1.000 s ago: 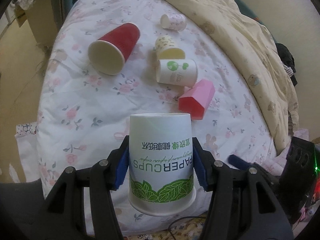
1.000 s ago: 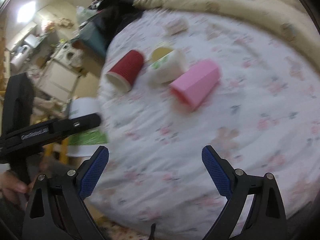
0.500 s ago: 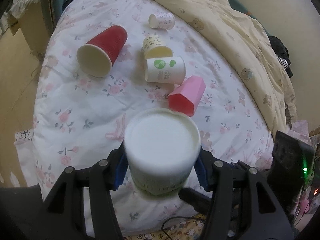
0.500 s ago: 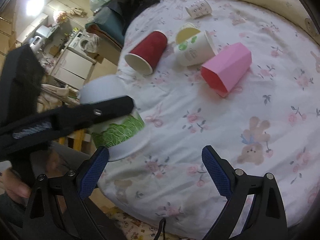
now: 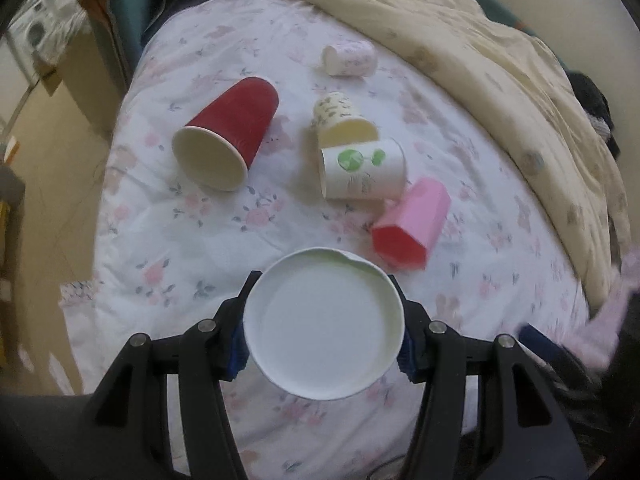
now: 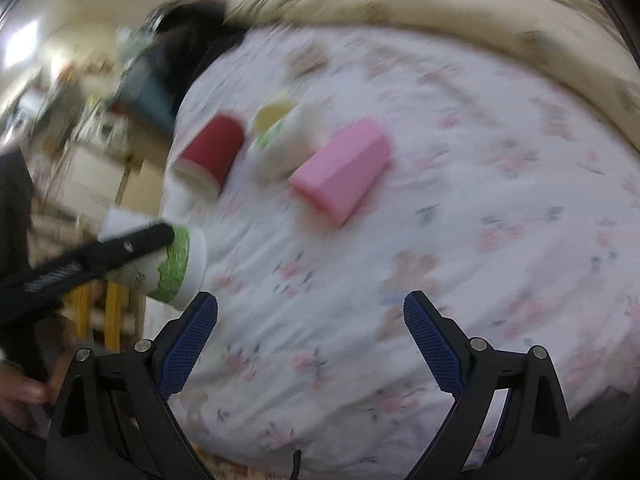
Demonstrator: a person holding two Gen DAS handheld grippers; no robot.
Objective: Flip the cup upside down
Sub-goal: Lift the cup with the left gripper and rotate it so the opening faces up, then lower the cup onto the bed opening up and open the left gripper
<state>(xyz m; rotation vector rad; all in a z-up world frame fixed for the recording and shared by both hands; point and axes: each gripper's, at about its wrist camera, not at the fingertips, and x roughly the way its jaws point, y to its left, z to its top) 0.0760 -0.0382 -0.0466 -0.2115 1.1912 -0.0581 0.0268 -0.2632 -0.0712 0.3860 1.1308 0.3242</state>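
Observation:
My left gripper (image 5: pixel 322 330) is shut on a white paper cup (image 5: pixel 323 323) with a green leaf band, held above the near part of the bed. In the left wrist view I look at one round white end of it; which end is not clear. In the right wrist view the cup (image 6: pixel 176 268) is tilted, its wide rim low and to the right, at the bed's left edge. My right gripper (image 6: pixel 310 334) is open and empty above the bed's near edge, to the right of the cup.
On the floral bedsheet (image 5: pixel 192 232) lie a red cup (image 5: pixel 228 136), a yellow cup (image 5: pixel 342 120), a white cup with a green logo (image 5: pixel 364 170), a pink cup (image 5: pixel 412 220) and a small white cup (image 5: pixel 348 59). A beige quilt (image 5: pixel 500 72) covers the right side.
The left gripper has turned the cup from upright on its side view to end-on toward the camera. The right gripper has swung, and its view is blurred.

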